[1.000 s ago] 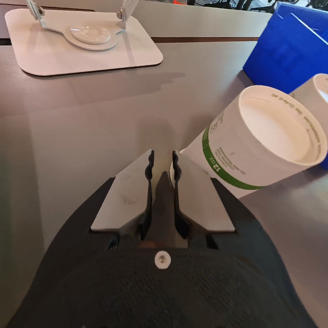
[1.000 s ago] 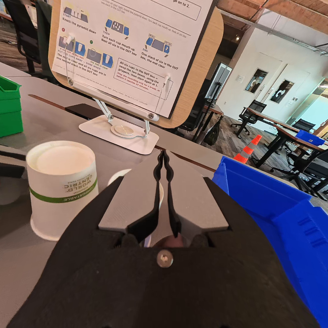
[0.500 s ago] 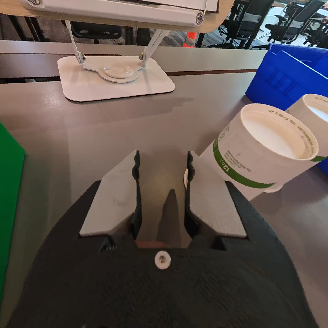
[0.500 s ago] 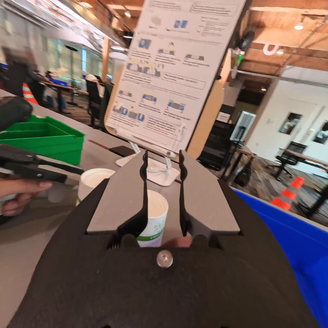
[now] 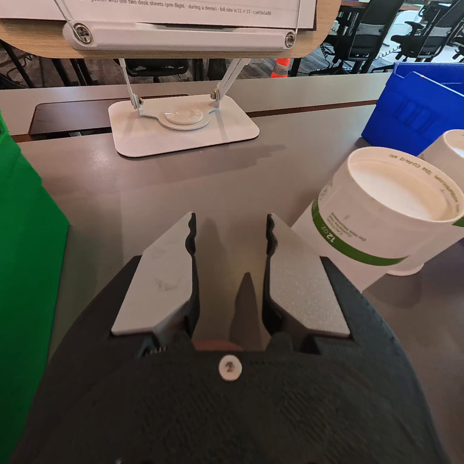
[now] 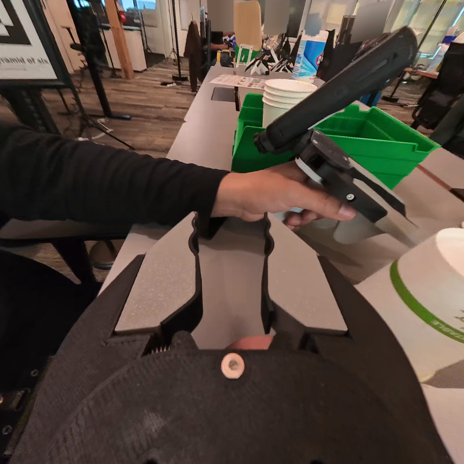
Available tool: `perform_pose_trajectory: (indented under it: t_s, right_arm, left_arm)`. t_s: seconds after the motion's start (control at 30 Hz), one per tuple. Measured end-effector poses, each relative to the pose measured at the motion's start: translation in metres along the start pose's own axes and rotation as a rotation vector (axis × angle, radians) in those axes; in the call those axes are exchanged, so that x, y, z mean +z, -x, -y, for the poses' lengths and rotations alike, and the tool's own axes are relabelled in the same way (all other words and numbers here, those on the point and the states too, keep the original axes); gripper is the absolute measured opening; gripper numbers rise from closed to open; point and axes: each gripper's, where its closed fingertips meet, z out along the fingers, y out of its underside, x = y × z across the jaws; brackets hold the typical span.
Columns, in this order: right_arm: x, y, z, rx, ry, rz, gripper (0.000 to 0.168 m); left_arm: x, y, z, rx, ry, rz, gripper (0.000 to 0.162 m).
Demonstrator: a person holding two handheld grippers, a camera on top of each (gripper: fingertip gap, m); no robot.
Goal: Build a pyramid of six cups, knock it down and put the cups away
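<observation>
In the left wrist view my left gripper [image 5: 231,221] is open and empty above the grey table [image 5: 200,190]. An upside-down white paper cup with a green band [image 5: 371,221] stands just right of its right finger. A second upside-down cup [image 5: 449,153] stands behind that one. In the right wrist view my right gripper [image 6: 231,223] is open and empty, pointing leftward across the table. An upside-down cup [image 6: 431,288] stands at its right. The left gripper [image 6: 351,185] shows there too, held by a hand. A stack of nested cups [image 6: 283,100] stands mouth up in the green bin [image 6: 376,148].
A blue bin [image 5: 416,113] sits at the far right of the table. A white stand [image 5: 183,125] holding an instruction board is at the back centre. The green bin's wall [image 5: 22,251] is close on the left. A black-sleeved arm [image 6: 100,183] crosses the right wrist view. The upside-down cup [image 6: 431,288] is about 9 centimeters from my left fingertips.
Both grippers opened wider. The left one drew back and tilted up from the cup. The right one swung left, away from the board and blue bin, toward the green bin.
</observation>
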Motion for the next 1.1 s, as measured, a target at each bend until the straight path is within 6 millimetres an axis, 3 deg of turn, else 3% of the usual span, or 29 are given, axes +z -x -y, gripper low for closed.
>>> perform_pose_trajectory:
  t_s: [0.4, 0.7, 0.8, 0.97, 1.03, 1.1]
  right_arm:
    - [0.011, -0.004, -0.029, 0.078, 0.094, 0.023, 0.045]
    - [0.011, -0.008, -0.029, 0.124, 0.090, 0.027, 0.044]
    - [0.011, -0.008, -0.030, 0.133, 0.091, 0.030, 0.043]
    - [0.012, -0.009, -0.032, 0.160, 0.105, 0.040, 0.042]
    - [0.013, -0.008, -0.033, 0.159, 0.116, 0.043, 0.042]
    - [0.013, -0.008, -0.034, 0.154, 0.121, 0.040, 0.042]
  left_arm:
    - [-0.005, 0.001, 0.005, 0.073, -0.017, 0.032, 0.050]
    - [-0.042, -0.006, 0.052, 0.194, -0.203, 0.090, 0.051]
    - [-0.067, -0.007, 0.074, 0.150, -0.288, 0.066, 0.052]
    - [-0.141, -0.016, 0.121, 0.183, -0.394, -0.026, 0.053]
    - [-0.176, -0.005, 0.131, 0.268, -0.392, 0.009, 0.052]
    - [-0.207, 0.027, 0.129, 0.311, -0.410, 0.121, 0.040]
